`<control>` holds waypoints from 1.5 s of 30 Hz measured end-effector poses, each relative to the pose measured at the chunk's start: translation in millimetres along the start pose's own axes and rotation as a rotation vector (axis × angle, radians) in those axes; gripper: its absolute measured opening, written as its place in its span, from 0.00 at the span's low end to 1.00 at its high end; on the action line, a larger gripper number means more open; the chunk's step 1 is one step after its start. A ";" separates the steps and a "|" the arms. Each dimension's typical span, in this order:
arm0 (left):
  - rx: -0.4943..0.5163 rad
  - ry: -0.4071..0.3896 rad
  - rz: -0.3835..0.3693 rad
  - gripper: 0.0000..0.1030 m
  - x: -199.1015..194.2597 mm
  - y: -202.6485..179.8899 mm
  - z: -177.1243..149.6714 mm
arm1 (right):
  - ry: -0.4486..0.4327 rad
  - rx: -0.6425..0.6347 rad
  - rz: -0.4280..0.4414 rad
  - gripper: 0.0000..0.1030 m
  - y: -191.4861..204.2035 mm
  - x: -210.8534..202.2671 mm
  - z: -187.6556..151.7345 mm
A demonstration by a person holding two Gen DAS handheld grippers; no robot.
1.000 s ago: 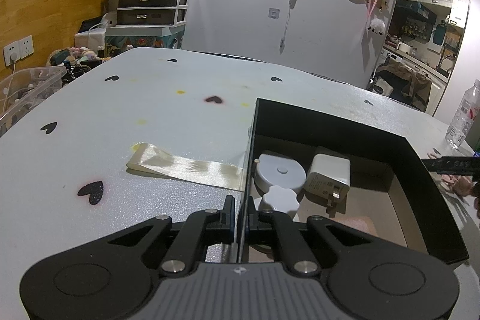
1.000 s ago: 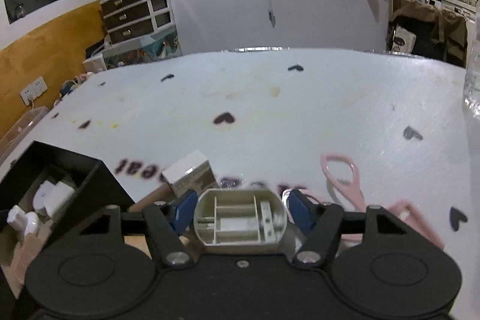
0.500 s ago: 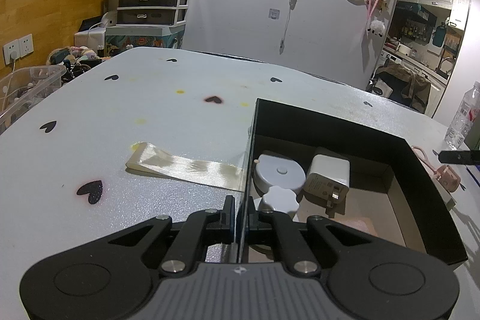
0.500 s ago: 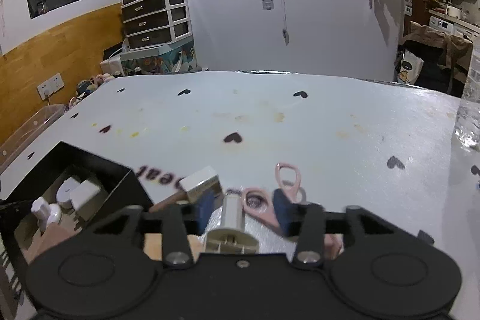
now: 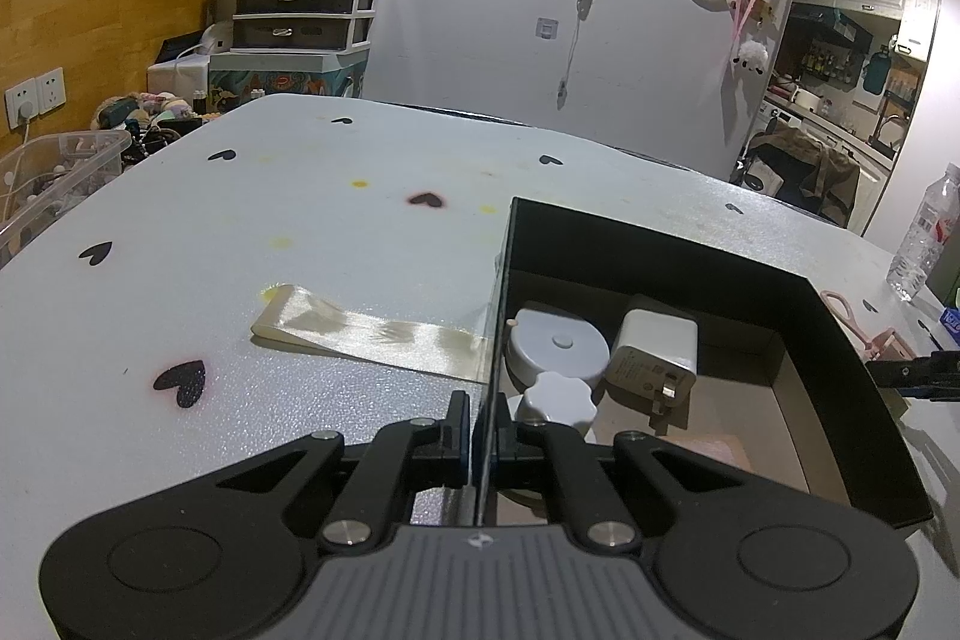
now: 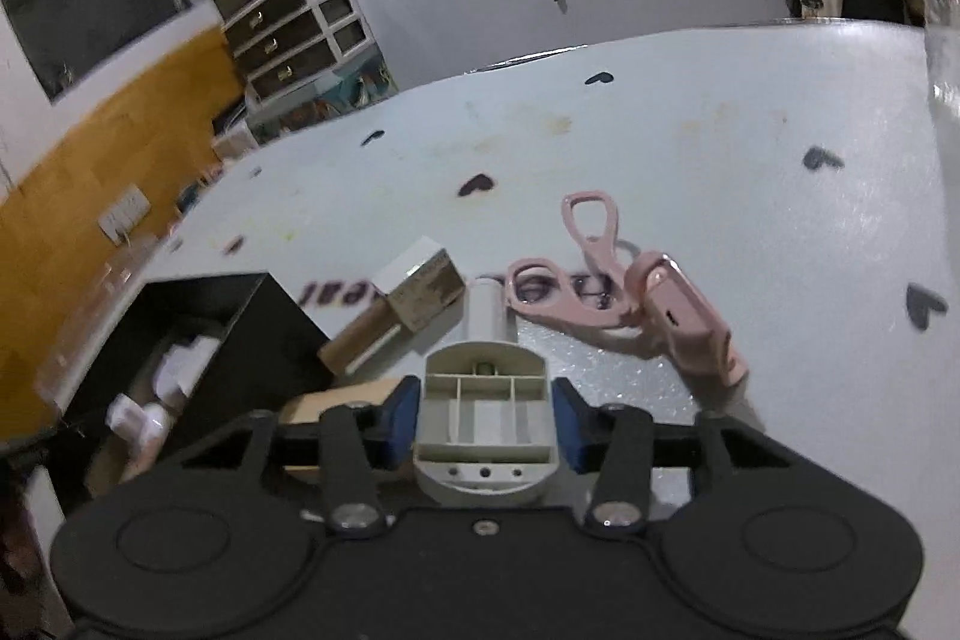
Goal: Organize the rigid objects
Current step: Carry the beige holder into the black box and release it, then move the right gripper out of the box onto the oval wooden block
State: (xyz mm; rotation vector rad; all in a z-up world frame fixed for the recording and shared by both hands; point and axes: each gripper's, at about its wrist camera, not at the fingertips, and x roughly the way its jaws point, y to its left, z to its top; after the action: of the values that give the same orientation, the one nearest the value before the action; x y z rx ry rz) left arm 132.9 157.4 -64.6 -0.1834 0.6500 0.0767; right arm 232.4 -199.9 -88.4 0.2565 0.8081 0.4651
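My left gripper (image 5: 478,418) is shut on the thin near-left wall of the black box (image 5: 660,244). Inside the box lie a round grey tape measure (image 5: 558,346), a white charger (image 5: 657,346) and a white scalloped cap (image 5: 558,397). In the right wrist view my right gripper (image 6: 485,412) is shut on a grey ribbed plastic piece (image 6: 486,400), its blue pads against both sides and its white nozzle pointing forward. The black box (image 6: 240,298) stands to its left. Pink scissors (image 6: 576,280) and a pink clip (image 6: 690,322) lie just ahead on the table.
A small carton (image 6: 426,289) lies between the box and the scissors. A pale ribbon strip (image 5: 372,334) runs under the box's left wall. A water bottle (image 5: 921,238) stands at the far right, and a clear plastic bin (image 5: 54,172) sits off the table's left edge.
The right gripper's jaws narrowed on the grey piece, and the gripper has shifted and rolled, tilting its view. The piece now shows its ribbed face again. The left gripper has not moved.
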 end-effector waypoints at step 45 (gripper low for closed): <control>-0.006 -0.004 -0.013 0.06 0.5 -0.6 0.2 | 0.104 -0.307 0.019 0.74 183.3 -19.1 1.5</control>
State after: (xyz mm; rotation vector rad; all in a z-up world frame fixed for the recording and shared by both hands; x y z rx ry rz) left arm 133.5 156.8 -64.7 -0.1933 0.6446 0.0669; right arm 167.1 -50.0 -3.4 -0.0450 0.8241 0.6165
